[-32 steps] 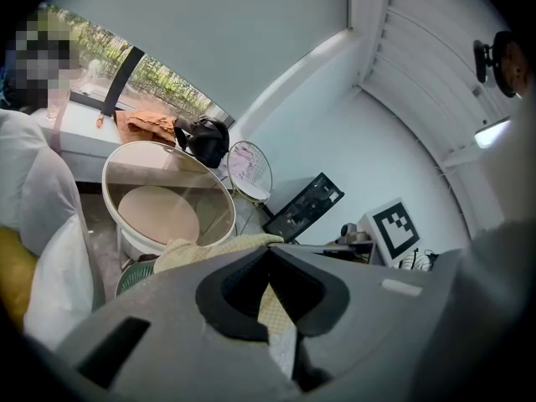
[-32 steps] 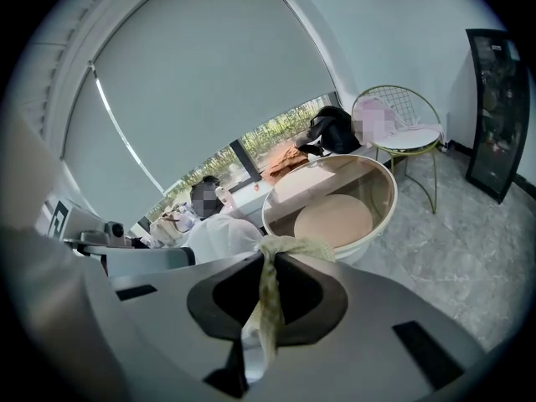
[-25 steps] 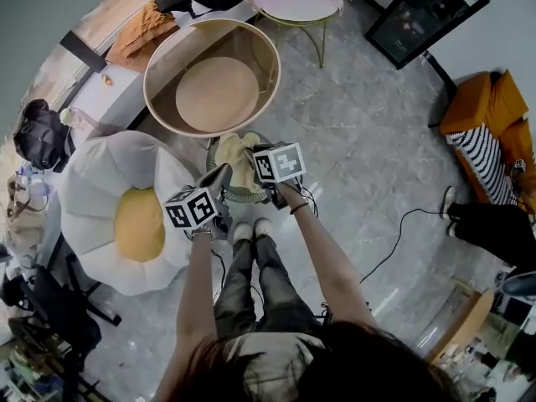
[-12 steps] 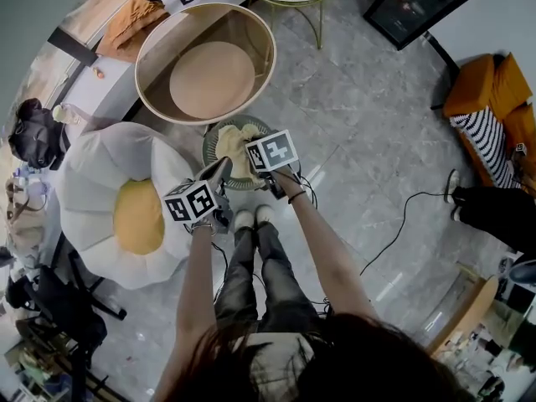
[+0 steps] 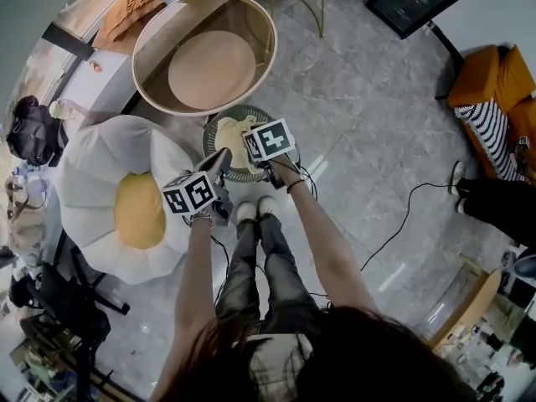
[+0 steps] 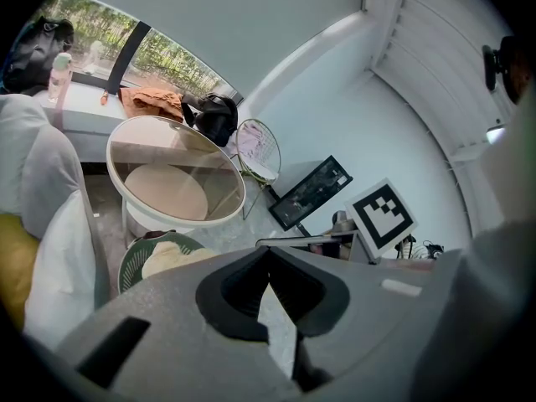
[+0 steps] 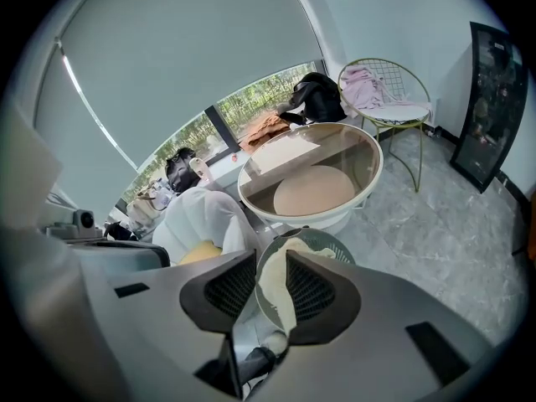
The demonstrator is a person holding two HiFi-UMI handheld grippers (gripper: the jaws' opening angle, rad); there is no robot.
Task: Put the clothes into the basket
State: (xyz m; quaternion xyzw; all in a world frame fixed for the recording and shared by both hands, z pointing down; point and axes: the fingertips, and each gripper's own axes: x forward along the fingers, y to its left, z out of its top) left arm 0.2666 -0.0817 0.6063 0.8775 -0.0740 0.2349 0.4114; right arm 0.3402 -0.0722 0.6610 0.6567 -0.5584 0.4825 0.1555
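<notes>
- R gripper [image 7: 270, 258]: jaws had just been opening and stood partway apart. A strip of the cream garment [image 7: 279, 277] ran up btwn them, lying against one jaw w/ a gap on the other side. It looked let go, not pinched.
- L gripper [image 6: 268, 254]: jaws together at the tips, nothing btwn them. It hung just to the left of the R gripper, set back from the basket.
- The garment sat bunched in the green basket [image 7: 337, 248], directly ahead of and below the R gripper's tips. The basket stood on the floor [image 5: 352, 141], ahead of the L gripper and a bit to its left.
- Handling (my read): soft, light, limp cloth w/ no stiffness. It would sag and drape from any pinch pt, w/ loose ends apt to hang over the rim. Not fragile, prob. not slippery.
- Where to grip: a raised fold near the middle of the heap, so both jaws bite several layers. A single edge would leave most of it trailing.
- Risk: the strip btwn the R jaws could catch on the ribbed jaw faces and lift back out. Opening wider before pulling away seemed safest.
- Other clothes in view, well beyond the basket from both grippers: an orange garment [image 5: 126, 15] on the window ledge [image 5: 96, 90] and a pink garment [image 7: 368, 86] on the wire chair [image 7: 400, 110]. Same soft handling expected.
</notes>
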